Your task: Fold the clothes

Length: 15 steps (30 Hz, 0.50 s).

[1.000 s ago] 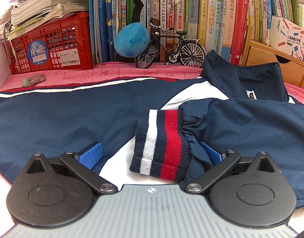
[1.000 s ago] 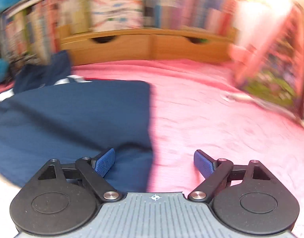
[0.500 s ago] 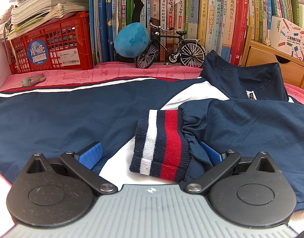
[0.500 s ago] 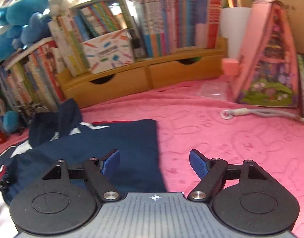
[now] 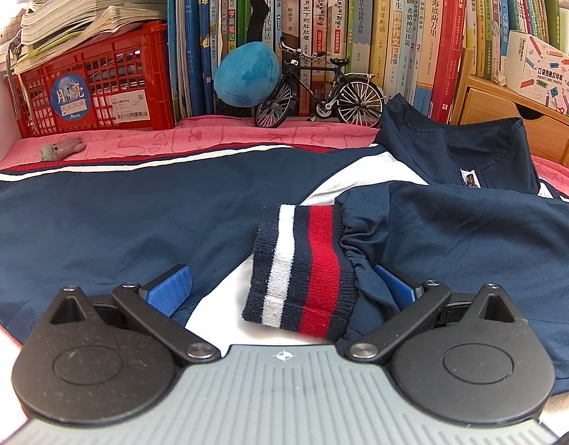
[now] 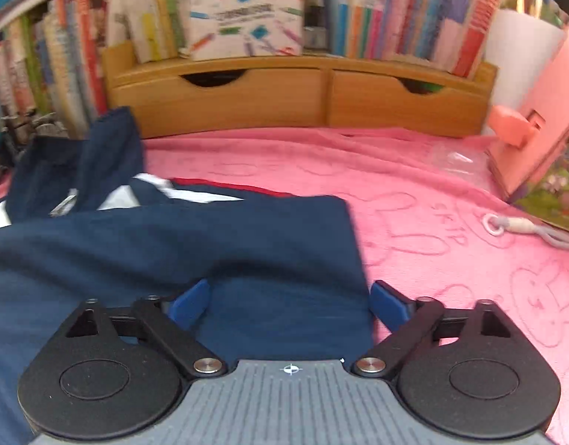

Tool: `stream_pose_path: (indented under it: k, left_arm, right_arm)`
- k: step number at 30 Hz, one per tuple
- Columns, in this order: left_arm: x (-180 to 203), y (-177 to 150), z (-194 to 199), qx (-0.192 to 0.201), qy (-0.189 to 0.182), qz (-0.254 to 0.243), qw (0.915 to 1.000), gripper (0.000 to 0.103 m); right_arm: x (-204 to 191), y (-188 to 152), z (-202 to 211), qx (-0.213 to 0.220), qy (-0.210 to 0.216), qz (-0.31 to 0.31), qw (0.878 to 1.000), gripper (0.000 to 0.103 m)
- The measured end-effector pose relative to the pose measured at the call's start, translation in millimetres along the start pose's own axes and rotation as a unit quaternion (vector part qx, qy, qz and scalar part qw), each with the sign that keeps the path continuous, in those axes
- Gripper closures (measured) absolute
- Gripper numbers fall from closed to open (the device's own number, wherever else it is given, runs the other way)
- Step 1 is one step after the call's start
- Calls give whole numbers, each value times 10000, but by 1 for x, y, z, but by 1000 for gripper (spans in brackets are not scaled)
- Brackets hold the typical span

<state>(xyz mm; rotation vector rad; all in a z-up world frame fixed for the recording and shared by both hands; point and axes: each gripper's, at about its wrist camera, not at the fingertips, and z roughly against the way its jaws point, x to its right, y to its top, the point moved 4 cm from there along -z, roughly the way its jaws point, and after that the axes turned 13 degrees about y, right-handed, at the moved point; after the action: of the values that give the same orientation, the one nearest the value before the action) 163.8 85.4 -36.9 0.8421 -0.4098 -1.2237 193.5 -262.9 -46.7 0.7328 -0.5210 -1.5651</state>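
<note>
Pink blanket [image 6: 433,200] covers the surface, books [image 5: 358,18] and a wooden drawer unit [image 6: 284,92] along the back. Navy jacket [image 5: 99,222] spread flat across the blanket, collar toward the books, one sleeve folded over the body. Striped cuff [image 5: 303,270] of that sleeve lies between the spread fingers of the left gripper [image 5: 280,289], neither pad pressing it; grip released. Right gripper [image 6: 290,302] over the jacket's folded right edge, navy cloth between the jaws, which are opening; pads clear of the cloth, nothing grasped. Toy bicycle [image 5: 318,92] and blue plush ball [image 5: 247,74] behind the jacket.
</note>
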Motion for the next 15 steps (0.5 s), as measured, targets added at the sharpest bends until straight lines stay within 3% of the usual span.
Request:
stream_pose_path:
  k: [6, 10, 12, 15]
  left_arm:
    - [-1, 0, 0, 2, -9, -5, 10000, 0]
    - [-1, 0, 0, 3, -17, -8, 10000, 0]
    - [-1, 0, 0, 3, -19, -10, 10000, 0]
    - [-1, 0, 0, 3, -20, -10, 10000, 0]
  right_arm:
    - [56, 13, 10, 6, -742, -755, 9944, 4]
    - [53, 13, 33, 171, -871, -411, 9952, 5]
    - [43, 14, 47, 285, -637, -291, 9971, 5]
    - [13, 16, 65, 388, 284, -209, 9986, 5]
